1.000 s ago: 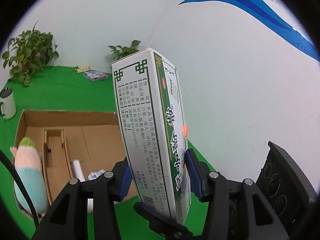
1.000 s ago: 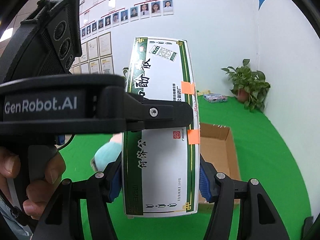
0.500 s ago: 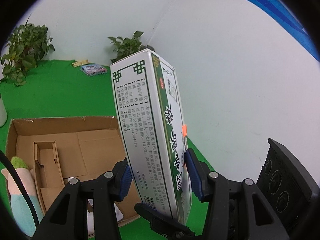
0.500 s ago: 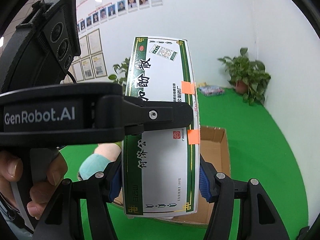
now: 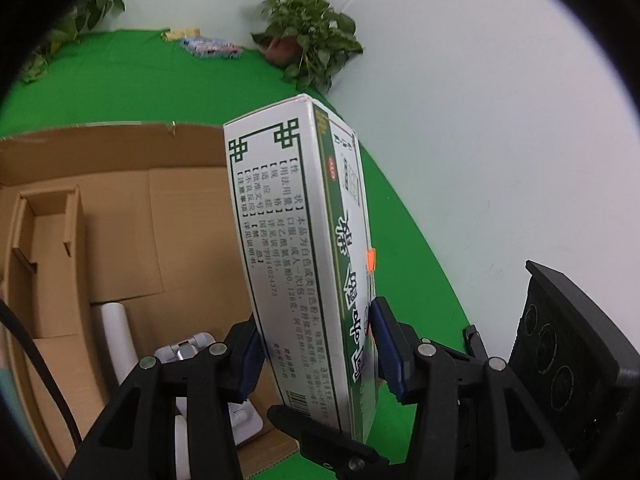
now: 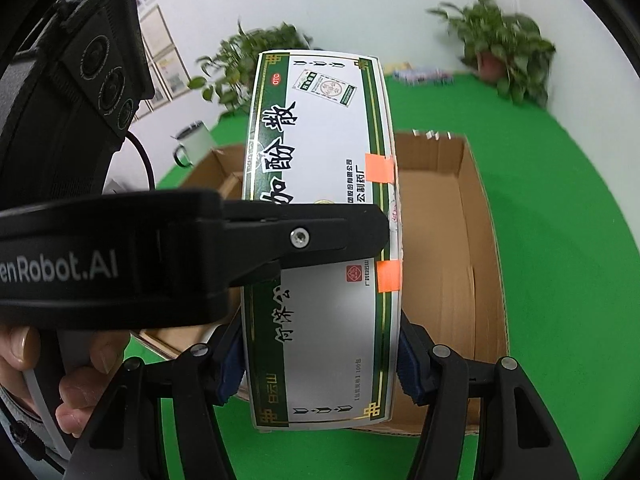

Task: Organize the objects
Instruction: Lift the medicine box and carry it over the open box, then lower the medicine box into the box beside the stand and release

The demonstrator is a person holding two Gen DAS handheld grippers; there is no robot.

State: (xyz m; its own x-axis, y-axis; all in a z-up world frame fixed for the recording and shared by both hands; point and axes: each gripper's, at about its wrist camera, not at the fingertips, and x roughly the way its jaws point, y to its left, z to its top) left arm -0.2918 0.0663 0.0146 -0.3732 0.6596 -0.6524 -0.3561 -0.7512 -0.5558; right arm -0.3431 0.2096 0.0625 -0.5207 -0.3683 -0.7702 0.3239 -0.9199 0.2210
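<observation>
The white-and-green printed medicine carton (image 5: pixel 304 248) between the left fingers hides the open brown cardboard box's (image 5: pixel 120 208) right wall. Beyond the right fingers, the potted green plant (image 6: pixel 504 44) is motion-blurred. The carton's small print is unreadable.
</observation>
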